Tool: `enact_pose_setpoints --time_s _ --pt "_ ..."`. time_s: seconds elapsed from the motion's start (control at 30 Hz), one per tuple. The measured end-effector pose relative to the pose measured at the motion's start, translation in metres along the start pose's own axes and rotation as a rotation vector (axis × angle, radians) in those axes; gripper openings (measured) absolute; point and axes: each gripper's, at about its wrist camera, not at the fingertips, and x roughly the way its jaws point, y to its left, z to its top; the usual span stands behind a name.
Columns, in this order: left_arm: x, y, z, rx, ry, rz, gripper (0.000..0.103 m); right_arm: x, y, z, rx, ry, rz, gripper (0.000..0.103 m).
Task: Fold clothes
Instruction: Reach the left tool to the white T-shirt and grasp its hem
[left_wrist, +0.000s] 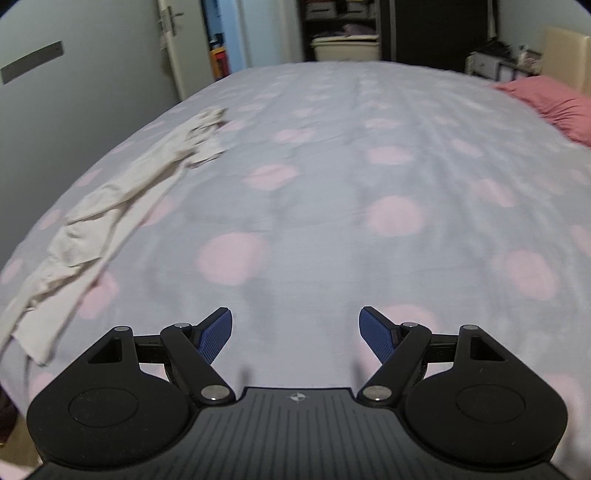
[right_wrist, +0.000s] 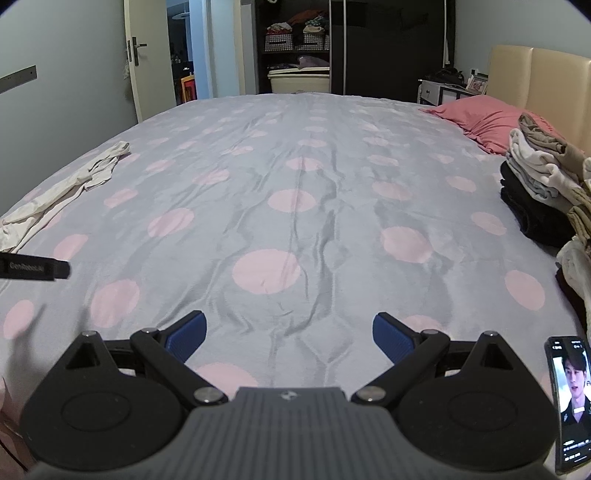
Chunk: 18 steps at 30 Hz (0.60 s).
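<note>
Along the left edge of the bed (right_wrist: 295, 206) lies one unfolded cream garment (left_wrist: 110, 206), bunched into a long, narrow, rumpled strip. Its long axis runs beside that edge, from the near left corner away toward the far end, where the cloth gathers into a crumpled knot. In the right wrist view the same garment (right_wrist: 70, 184) shows against the left edge, well apart from the centre of the spotted cover.

The left gripper (left_wrist: 295, 332) is released, jaws wide, nothing between the blue pads (left_wrist: 216, 338). The garment lies ahead and to its left; the near end of the strip is close beside it, not touching. The view is blurred, so finer folds cannot be read.

The right gripper (right_wrist: 290, 338) is likewise released and empty, over the near middle of the bed. The garment sits well to its left, with bare cover between them.

Judgement: the left tongs are plainly nearer, and the coming move turns on reaching leftward to the strip's near end; the right would need to cross the bed.

At the right edge stands a stack of folded clothes (right_wrist: 543, 184), beyond it a pink pillow (right_wrist: 484, 118) toward the headboard. A phone (right_wrist: 570, 402) is propped near the right corner.
</note>
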Motion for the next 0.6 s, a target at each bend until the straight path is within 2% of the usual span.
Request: enact_pose_setpoints --time_s 0.13,0.4,0.5,0.6 --pt "0.023 0.04 0.005 -0.016 0.036 0.093 0.076 0.009 0.009 0.001 -0.021 0.024 0.019 0.098" --pt "0.081 0.132 0.016 -0.018 0.088 0.335 0.076 0.027 0.031 0.006 -0.073 0.061 0.047 0.098" --pt "0.101 0.163 0.018 -0.055 0.129 0.341 0.076 0.034 0.033 0.007 -0.088 0.076 0.034 0.098" --pt "0.114 0.184 0.018 -0.057 0.099 0.367 0.081 0.042 0.033 0.007 -0.09 0.094 0.023 0.098"
